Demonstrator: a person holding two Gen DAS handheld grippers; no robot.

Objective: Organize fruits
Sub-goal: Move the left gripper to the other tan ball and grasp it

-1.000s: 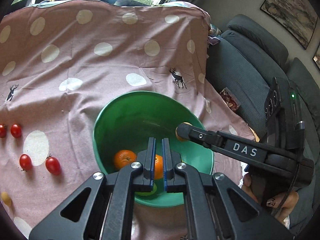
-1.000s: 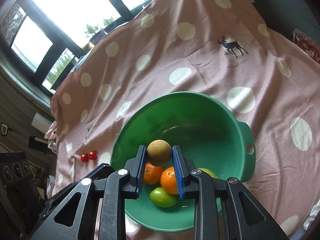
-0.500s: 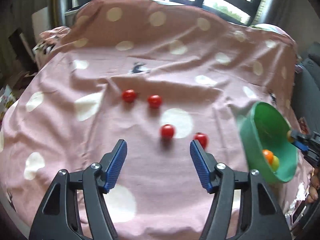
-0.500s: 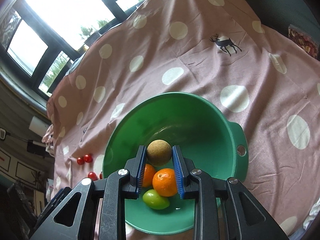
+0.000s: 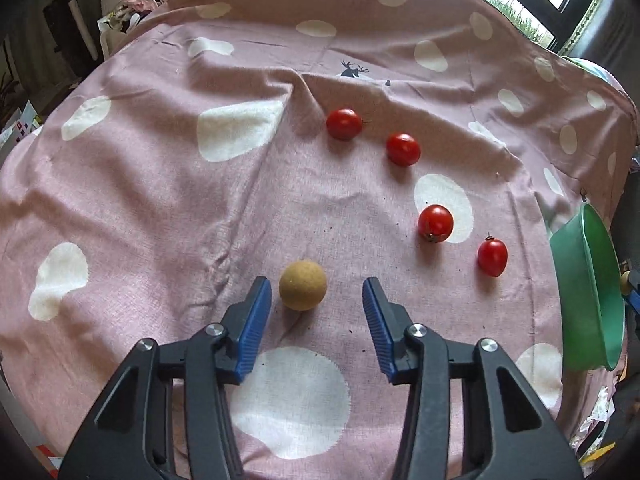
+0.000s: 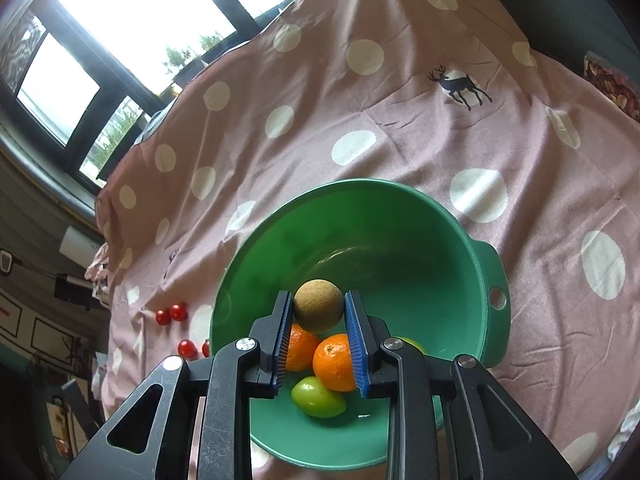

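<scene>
Between the closing left tool's (image 5: 316,304) jaws, an ungripped tan ball (image 5: 303,285).

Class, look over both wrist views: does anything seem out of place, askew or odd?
The green bowl looks tipped toward the right gripper, whose pads clamp a brown ball over it. Four cherry tomatoes and a second brown ball still lie loose on the cloth, that ball between the closing left gripper's pads, untouched.
</scene>
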